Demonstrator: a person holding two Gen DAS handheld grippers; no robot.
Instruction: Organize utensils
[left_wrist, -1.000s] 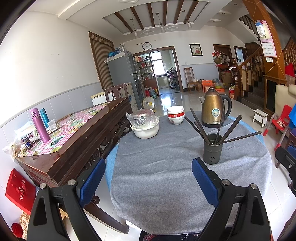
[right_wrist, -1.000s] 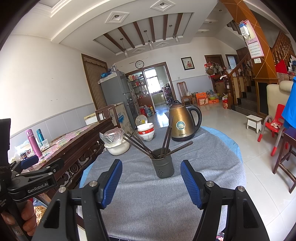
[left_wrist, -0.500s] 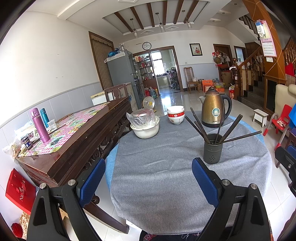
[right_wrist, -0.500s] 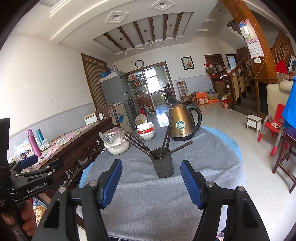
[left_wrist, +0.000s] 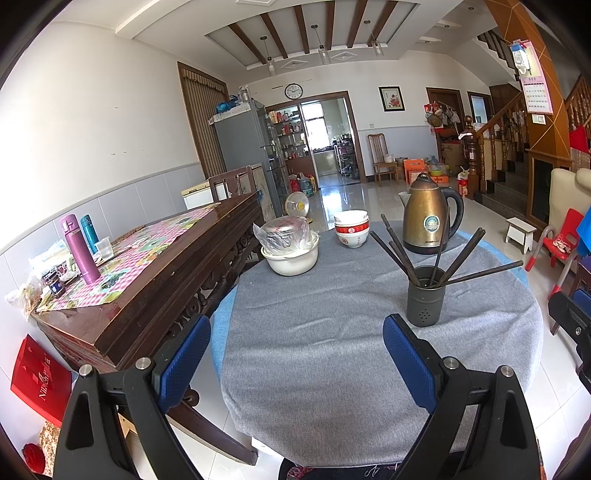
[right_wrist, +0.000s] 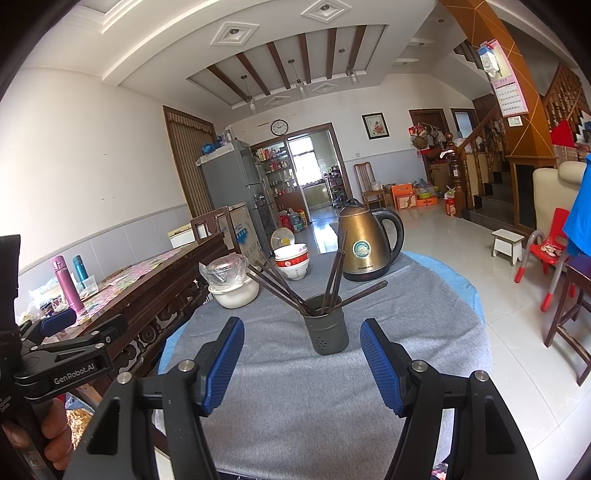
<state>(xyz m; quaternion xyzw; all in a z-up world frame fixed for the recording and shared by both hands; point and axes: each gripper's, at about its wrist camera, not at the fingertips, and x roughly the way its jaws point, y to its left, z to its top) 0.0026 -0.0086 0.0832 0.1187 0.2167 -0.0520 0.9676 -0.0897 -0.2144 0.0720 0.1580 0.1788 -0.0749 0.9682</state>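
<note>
- Claws first: the right claw (right_wrist: 302, 360) hangs above the near part of the round desk (right_wrist: 288, 398), jaws wide with nothing between its blue pads (right_wrist: 382, 367); the left claw (left_wrist: 293, 358) hangs over the desk's near left edge, jaws also wide and empty.
- Bare grey cloth spreads between the claws and the dark holder (right_wrist: 326, 324), leaving open room there.
- The holder stands upright, well in from the desk's right rim; dark chopsticks (right_wrist: 280, 286) fan out of it, some leaning left, one reaching right.
- Beyond it, apart, sit a covered white pot (left_wrist: 290, 251), stacked bowls (left_wrist: 351, 230) and a bronze kettle (left_wrist: 424, 221) near the far edge.
- A wooden sideboard (left_wrist: 155, 280) flanks the desk's left side.
</note>
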